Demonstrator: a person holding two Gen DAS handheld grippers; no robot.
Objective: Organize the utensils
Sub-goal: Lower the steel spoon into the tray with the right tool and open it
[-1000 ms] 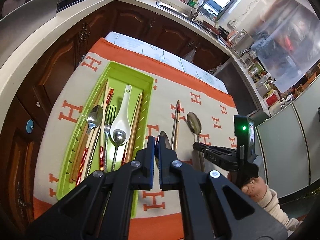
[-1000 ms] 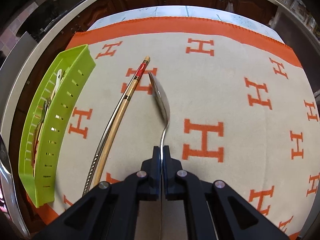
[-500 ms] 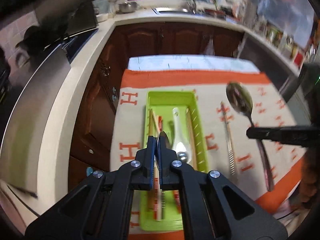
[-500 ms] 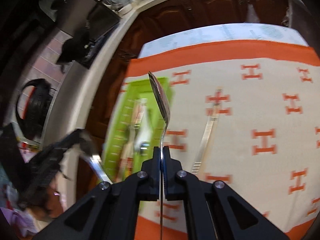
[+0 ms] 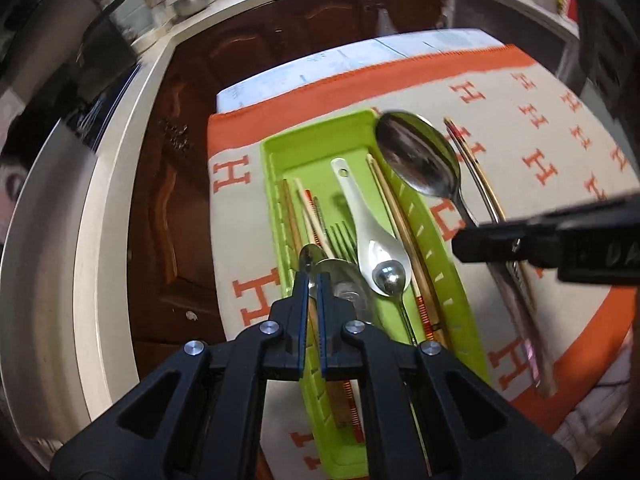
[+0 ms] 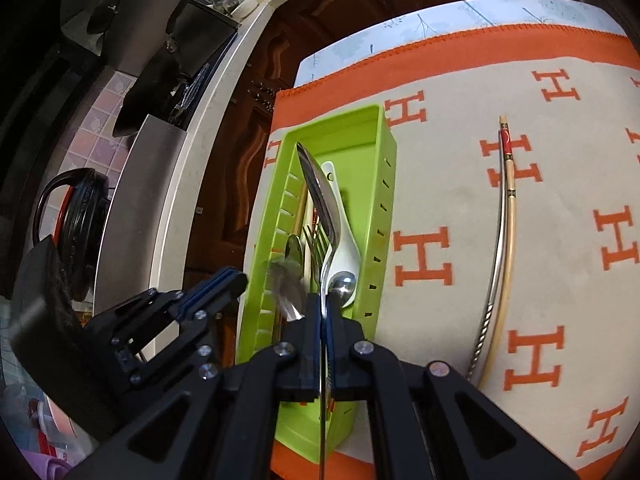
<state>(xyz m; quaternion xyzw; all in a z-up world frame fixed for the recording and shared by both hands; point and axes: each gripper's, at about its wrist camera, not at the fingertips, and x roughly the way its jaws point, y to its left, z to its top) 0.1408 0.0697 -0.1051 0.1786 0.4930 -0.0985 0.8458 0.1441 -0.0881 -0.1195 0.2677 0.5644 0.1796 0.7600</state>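
Right gripper (image 6: 322,312) pinching a steel spoon (image 6: 320,200) above the green tray (image 6: 384,184). Left gripper (image 5: 313,280) clamped on a second spoon (image 5: 340,276) over the tray's near end.

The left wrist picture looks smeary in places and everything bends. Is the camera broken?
No. In the left wrist view the spoon held by the right gripper and the far counter are motion-blurred, the green tray sharper. In the right wrist view the cloth is crisp, the left gripper's spoon smeared. The fisheye lens curves the edges.

The left gripper (image 6: 236,280) hides the blurred spoon's (image 6: 286,284) handle; its jaws' grip stays unclear.
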